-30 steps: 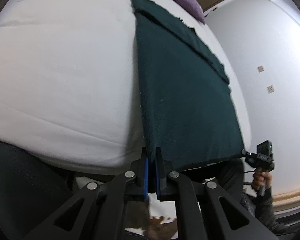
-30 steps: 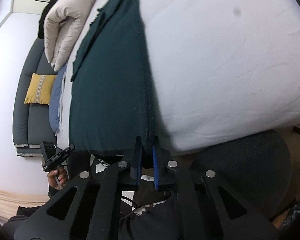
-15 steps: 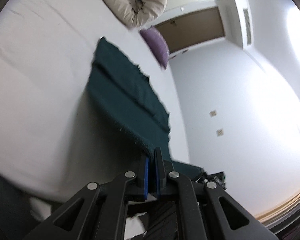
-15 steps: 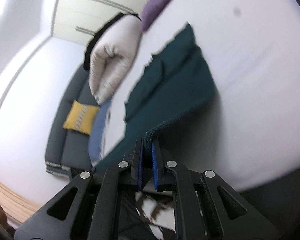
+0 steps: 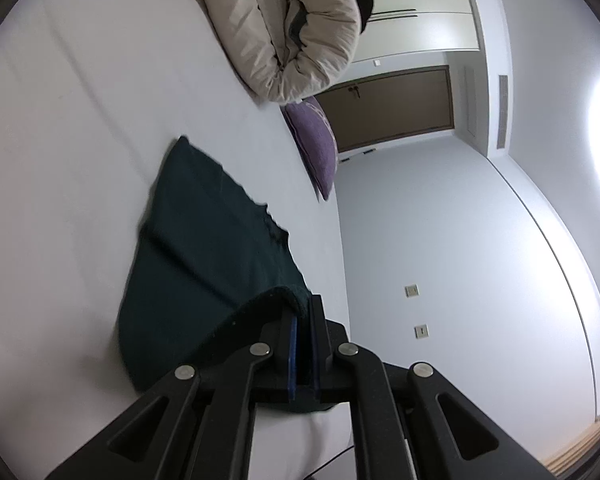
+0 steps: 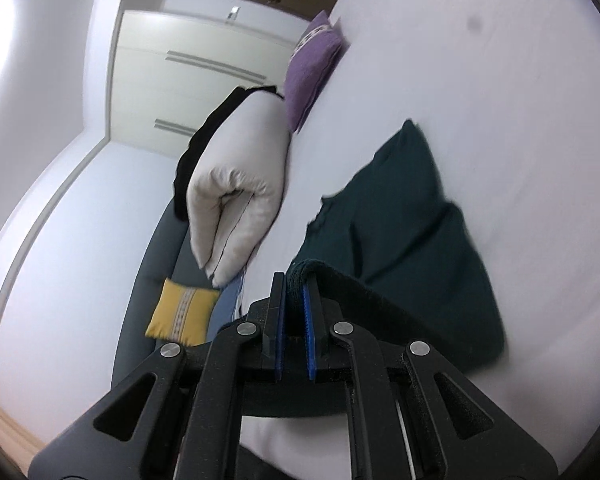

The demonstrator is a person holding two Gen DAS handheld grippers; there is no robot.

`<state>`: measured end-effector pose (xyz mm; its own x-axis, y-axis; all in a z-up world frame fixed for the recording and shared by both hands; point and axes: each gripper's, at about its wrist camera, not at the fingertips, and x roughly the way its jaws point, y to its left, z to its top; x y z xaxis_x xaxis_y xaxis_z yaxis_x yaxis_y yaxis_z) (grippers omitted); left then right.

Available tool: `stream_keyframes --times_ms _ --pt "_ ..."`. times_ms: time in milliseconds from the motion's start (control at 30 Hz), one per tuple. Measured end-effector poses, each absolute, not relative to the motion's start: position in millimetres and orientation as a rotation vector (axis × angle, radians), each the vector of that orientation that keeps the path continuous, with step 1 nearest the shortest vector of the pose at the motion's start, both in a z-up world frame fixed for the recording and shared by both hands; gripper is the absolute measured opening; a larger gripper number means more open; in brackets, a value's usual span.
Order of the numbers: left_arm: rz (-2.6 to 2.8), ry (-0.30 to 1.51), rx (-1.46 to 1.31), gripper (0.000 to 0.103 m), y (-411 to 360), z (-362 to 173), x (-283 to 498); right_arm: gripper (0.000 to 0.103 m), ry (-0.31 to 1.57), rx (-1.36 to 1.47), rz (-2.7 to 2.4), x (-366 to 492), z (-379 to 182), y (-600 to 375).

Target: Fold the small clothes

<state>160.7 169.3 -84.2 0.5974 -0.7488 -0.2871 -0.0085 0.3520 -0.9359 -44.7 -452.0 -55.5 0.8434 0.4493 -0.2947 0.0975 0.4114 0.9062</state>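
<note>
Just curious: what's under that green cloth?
Around the green cloth only the white bed shows, so it lies on that. Anything beneath is covered. Both grippers pinch its near edge.

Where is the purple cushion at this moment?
The purple cushion lies at the far edge of the white bed, between the rolled beige duvet and the dark green cloth, apart from the cloth.

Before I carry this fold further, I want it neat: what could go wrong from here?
1. Each gripper, left gripper and right gripper, pinches only a thin edge of the dark green cloth; it may slip out.
2. Uneven travel of the two could skew the fold.
3. The lifted edge could drag the part lying on the white bed and bunch it.
</note>
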Motion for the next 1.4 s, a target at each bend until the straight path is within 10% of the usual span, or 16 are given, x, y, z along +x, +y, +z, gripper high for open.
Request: stream_keyframes --times_ms 700,933,1400 --pt "-0.346 0.951 -1.011 0.007 144 -158 347 0.007 0.632 1.103 -0.007 201 -124 -500" --pt "-0.298 0.956 -1.009 0.055 148 -171 362 0.023 0.662 1.155 -0.121 243 -171 -517" --pt "-0.230 0.921 -0.645 0.057 135 -144 249 0.040 0.803 0.660 -0.097 192 -130 -462"
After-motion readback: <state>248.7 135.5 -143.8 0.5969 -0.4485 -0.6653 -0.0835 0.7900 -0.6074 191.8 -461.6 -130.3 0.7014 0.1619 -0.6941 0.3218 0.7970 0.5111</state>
